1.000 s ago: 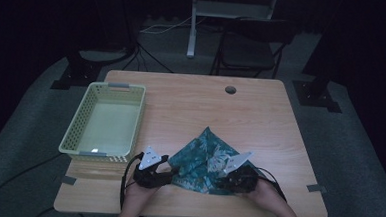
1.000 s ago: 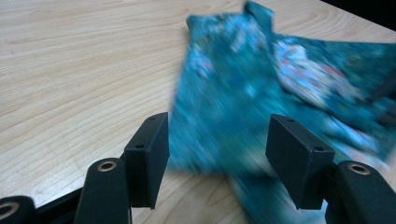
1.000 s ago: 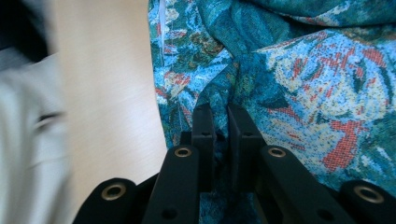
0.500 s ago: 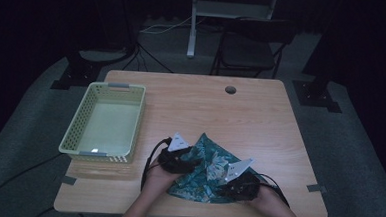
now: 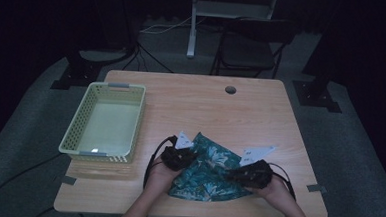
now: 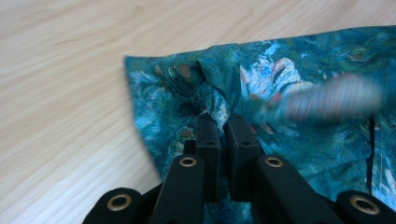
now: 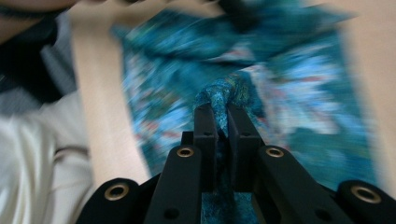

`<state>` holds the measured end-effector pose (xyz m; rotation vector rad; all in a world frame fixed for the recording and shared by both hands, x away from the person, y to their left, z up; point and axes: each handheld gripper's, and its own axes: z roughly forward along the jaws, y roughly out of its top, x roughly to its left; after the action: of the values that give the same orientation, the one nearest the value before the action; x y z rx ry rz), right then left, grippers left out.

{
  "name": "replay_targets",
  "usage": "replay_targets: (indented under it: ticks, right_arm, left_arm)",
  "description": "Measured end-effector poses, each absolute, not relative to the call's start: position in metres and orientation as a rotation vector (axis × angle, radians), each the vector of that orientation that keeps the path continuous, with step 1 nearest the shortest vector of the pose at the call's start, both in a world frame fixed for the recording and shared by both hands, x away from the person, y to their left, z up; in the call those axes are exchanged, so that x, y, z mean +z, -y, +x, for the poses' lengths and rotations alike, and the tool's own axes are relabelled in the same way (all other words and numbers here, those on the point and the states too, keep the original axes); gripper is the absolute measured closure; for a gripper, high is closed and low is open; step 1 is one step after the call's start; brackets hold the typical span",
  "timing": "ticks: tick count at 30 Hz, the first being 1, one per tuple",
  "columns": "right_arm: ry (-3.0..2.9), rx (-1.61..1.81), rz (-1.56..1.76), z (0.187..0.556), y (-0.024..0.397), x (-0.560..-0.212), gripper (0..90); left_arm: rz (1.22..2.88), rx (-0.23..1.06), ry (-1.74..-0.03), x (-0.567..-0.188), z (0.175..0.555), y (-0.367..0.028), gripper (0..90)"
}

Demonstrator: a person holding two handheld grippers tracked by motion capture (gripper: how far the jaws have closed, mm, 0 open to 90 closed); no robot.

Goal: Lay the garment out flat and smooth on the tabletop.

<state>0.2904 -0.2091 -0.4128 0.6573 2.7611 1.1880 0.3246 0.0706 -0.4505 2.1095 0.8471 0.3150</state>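
Observation:
A teal patterned cloth (image 5: 210,172) lies rumpled on the wooden table (image 5: 206,106) near its front edge. My left gripper (image 5: 192,157) is at the cloth's left corner. In the left gripper view its jaws (image 6: 223,119) have just closed and pinch a fold of the cloth (image 6: 177,88). My right gripper (image 5: 233,173) is at the cloth's right side. In the blurred right gripper view it (image 7: 222,109) is shut on a bunched ridge of the cloth (image 7: 299,107), lifted a little off the table.
A pale green lattice basket (image 5: 75,127) stands at the table's left side. A cable hole (image 5: 230,89) sits near the far edge. A chair (image 5: 254,46) and a desk leg stand beyond the table. A pale sleeve (image 7: 42,158) is close behind the cloth.
My left gripper moved right from the bare table onto the cloth's left corner and closed on it. The right gripper rose slightly with its pinch of cloth.

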Motion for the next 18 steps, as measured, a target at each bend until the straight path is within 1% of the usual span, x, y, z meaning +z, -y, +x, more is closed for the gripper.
replay_targets:
  ticks: [3,7,12,18]
  right_arm:
    - [-2.686,1.229,0.747,0.301,0.225,-0.4,84.5]
    - [-2.579,1.269,0.916,0.317,0.249,-0.394,84.5]
    - [-2.47,1.243,1.17,0.351,0.28,-0.406,84.5]
    - [-2.394,1.181,1.354,0.381,0.303,-0.418,84.5]
  left_arm:
    - [2.093,0.342,-0.881,-0.447,0.324,-0.086,86.3]
    - [2.065,0.36,-0.937,-0.448,0.327,-0.104,86.2]
    - [2.067,0.378,-0.981,-0.453,0.328,-0.116,86.2]
    - [2.093,0.455,-1.013,-0.456,0.327,-0.124,86.1]
